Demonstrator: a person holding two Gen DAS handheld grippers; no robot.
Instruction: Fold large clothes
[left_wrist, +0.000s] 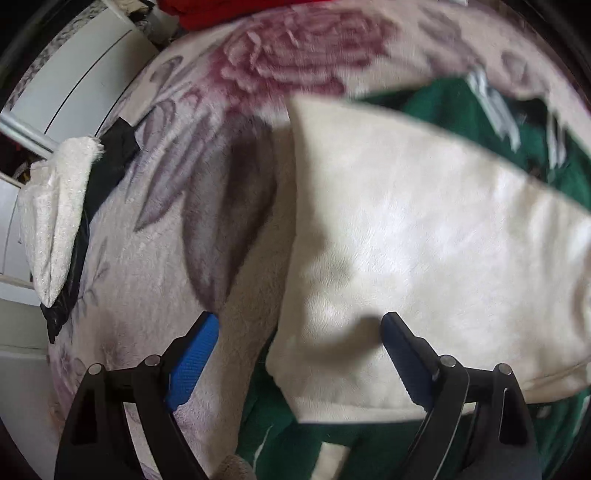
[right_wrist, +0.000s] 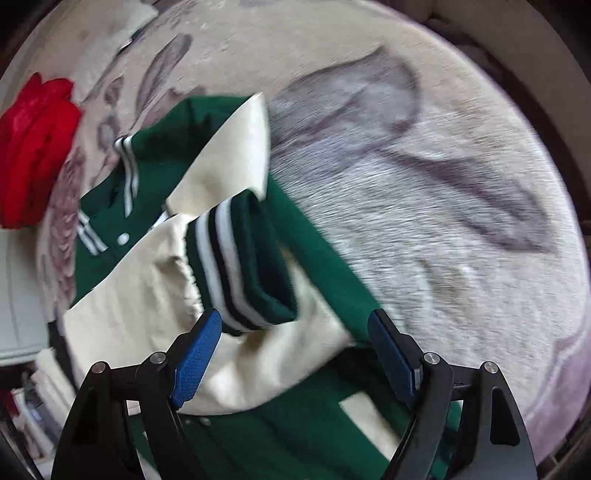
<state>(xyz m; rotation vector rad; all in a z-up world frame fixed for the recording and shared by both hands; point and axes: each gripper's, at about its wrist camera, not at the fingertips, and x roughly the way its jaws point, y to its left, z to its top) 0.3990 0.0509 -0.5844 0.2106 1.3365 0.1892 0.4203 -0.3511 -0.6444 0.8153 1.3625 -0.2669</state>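
Note:
A green varsity jacket (left_wrist: 454, 107) with cream sleeves lies on a floral blanket. In the left wrist view a cream sleeve (left_wrist: 406, 240) lies folded across the green body. My left gripper (left_wrist: 300, 318) hovers open over that sleeve's near left edge, with nothing between its blue pads. In the right wrist view the jacket (right_wrist: 162, 147) shows its striped collar and a snap button. Both cream sleeves (right_wrist: 147, 295) lie crossed over the front, and a green striped cuff (right_wrist: 243, 258) rests on top. My right gripper (right_wrist: 295, 314) is open just above the cuff's end and holds nothing.
The plush floral blanket (right_wrist: 443, 221) covers the surface to the right of the jacket. A red garment (right_wrist: 33, 147) lies bunched beyond the collar. A white fuzzy cloth (left_wrist: 55, 206) and a black item (left_wrist: 114, 147) hang at the blanket's left edge beside white furniture (left_wrist: 74, 74).

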